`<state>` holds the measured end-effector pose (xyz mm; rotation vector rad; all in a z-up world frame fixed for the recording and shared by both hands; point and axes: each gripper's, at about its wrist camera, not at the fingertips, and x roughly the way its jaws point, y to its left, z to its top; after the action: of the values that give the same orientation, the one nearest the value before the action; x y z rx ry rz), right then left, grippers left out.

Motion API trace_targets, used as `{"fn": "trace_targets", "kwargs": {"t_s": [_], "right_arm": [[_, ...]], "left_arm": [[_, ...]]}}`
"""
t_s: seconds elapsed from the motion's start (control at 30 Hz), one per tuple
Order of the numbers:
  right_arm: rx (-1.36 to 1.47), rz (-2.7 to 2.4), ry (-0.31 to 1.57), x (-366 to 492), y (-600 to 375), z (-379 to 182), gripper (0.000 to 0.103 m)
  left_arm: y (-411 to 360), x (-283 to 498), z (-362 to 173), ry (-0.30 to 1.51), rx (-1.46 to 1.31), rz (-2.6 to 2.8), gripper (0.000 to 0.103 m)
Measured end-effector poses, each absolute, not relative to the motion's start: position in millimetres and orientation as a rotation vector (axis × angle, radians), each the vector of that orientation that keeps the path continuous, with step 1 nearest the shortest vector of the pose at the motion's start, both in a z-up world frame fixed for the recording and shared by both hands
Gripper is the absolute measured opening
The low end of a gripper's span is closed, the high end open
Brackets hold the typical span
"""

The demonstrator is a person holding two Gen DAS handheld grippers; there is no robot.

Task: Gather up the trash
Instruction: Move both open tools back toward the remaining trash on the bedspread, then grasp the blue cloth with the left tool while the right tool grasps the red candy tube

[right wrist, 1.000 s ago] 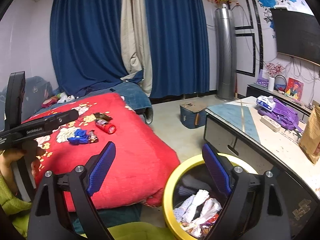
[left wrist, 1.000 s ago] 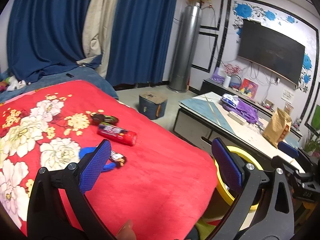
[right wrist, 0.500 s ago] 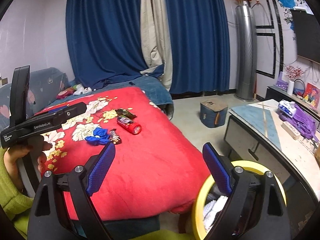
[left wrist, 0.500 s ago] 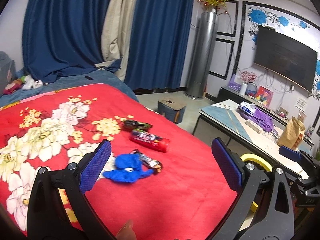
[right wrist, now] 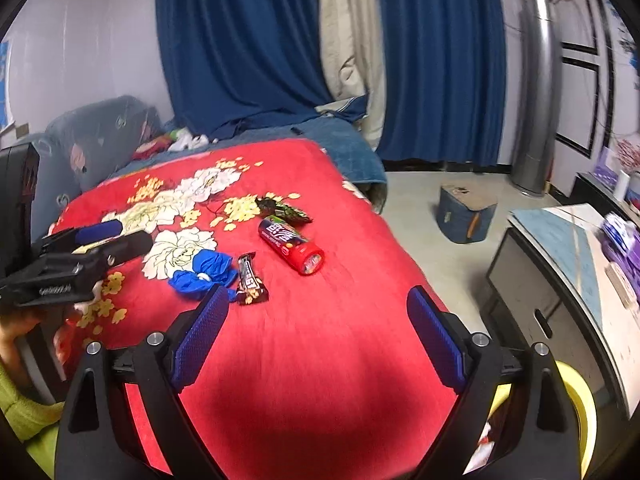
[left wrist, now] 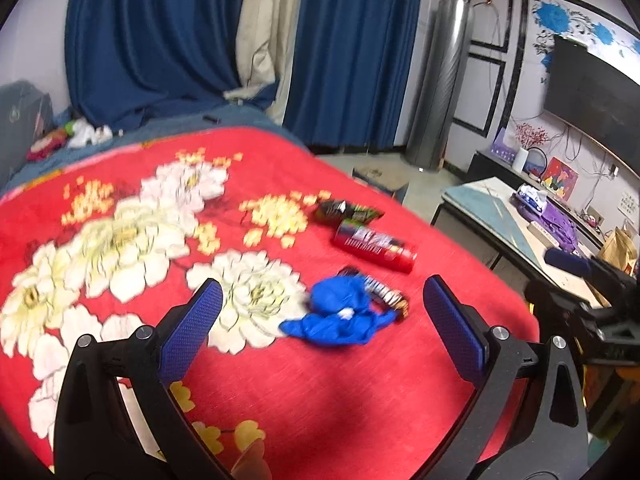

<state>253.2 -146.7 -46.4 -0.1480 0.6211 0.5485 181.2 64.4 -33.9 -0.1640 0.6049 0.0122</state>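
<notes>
On the red flowered blanket (left wrist: 320, 392) lie a crumpled blue glove (left wrist: 340, 316), a dark candy bar wrapper (left wrist: 386, 294), a red can (left wrist: 374, 245) on its side and a dark green wrapper (left wrist: 346, 211). The same items show in the right wrist view: the glove (right wrist: 206, 276), the candy wrapper (right wrist: 249, 280), the can (right wrist: 292, 246), the green wrapper (right wrist: 284, 210). My left gripper (left wrist: 322, 328) is open and empty, hovering just short of the glove. My right gripper (right wrist: 318, 336) is open and empty above the blanket's near edge. The yellow bin (right wrist: 580, 420) sits at lower right.
A low tiled table (left wrist: 520, 220) with a purple bag and a paper bag stands to the right. A small blue box stool (right wrist: 466, 216) is on the floor. Blue curtains (right wrist: 248, 40) hang behind. A grey sofa (right wrist: 100, 136) is at the left.
Both grippers have swung left, away from the bin and toward the trash on the blanket. The items now sit closer and more central in both views. Both stay open.
</notes>
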Motion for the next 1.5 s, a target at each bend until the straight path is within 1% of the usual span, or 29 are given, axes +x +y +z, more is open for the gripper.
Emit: {"fn": "trace_targets", "kwargs": {"t_s": [0.13,0.17,0.33,0.43,0.47,0.53,0.87,0.93,0.97,1.0,1.03,1.07,1.1,1.13,1.2,1.3,1.4,1.47,1.5], "right_arm": [[-0.174,0.563,0.650,279,-131,-52,0.088],[-0.184,0.571,0.652,285,-127,-53,0.088],[-0.258,0.607,0.688,315,-106,-67,0.088],[-0.310,0.621,0.709,330,-91,-77,0.087],[-0.321,0.623,0.715,333,-87,-80,0.085],[-0.346,0.627,0.731,343,-79,-86,0.082],[-0.393,0.639,0.779,366,-48,-104,0.078],[-0.396,0.632,0.790,369,-46,-109,0.075],[-0.396,0.630,0.798,372,-45,-111,0.072],[-0.394,0.629,0.813,375,-44,-114,0.066],[-0.394,0.630,0.826,377,-43,-116,0.063],[-0.395,0.632,0.838,378,-42,-119,0.053],[-0.395,0.640,0.847,378,-42,-120,0.048],[-0.395,0.642,0.845,377,-42,-121,0.048],[-0.392,0.650,0.838,372,-42,-120,0.043],[-0.372,0.681,0.826,360,-47,-117,0.039],[-0.352,0.695,0.822,349,-52,-116,0.037],[-0.324,0.696,0.822,342,-59,-116,0.036],[-0.309,0.695,0.823,339,-63,-115,0.036]], "left_arm": [[72,186,-44,0.638,-0.191,0.002,0.091],[73,187,-46,0.646,-0.196,-0.005,0.086],[71,193,-57,0.684,-0.212,-0.038,0.073],[69,198,-62,0.700,-0.220,-0.059,0.071],[69,199,-64,0.706,-0.224,-0.063,0.067],[67,202,-68,0.719,-0.228,-0.073,0.063],[69,214,-86,0.800,-0.268,-0.096,0.063],[68,216,-88,0.805,-0.265,-0.099,0.063],[66,217,-89,0.811,-0.262,-0.102,0.063],[64,217,-89,0.814,-0.258,-0.103,0.063],[62,218,-91,0.821,-0.248,-0.108,0.062],[60,218,-91,0.824,-0.242,-0.111,0.060],[58,219,-92,0.830,-0.234,-0.115,0.059],[57,219,-93,0.832,-0.230,-0.115,0.058],[57,220,-93,0.834,-0.227,-0.117,0.055],[57,219,-93,0.835,-0.233,-0.119,0.049],[58,219,-94,0.838,-0.241,-0.130,0.037],[58,218,-94,0.840,-0.252,-0.145,0.023],[58,218,-94,0.841,-0.259,-0.153,0.019]]}}
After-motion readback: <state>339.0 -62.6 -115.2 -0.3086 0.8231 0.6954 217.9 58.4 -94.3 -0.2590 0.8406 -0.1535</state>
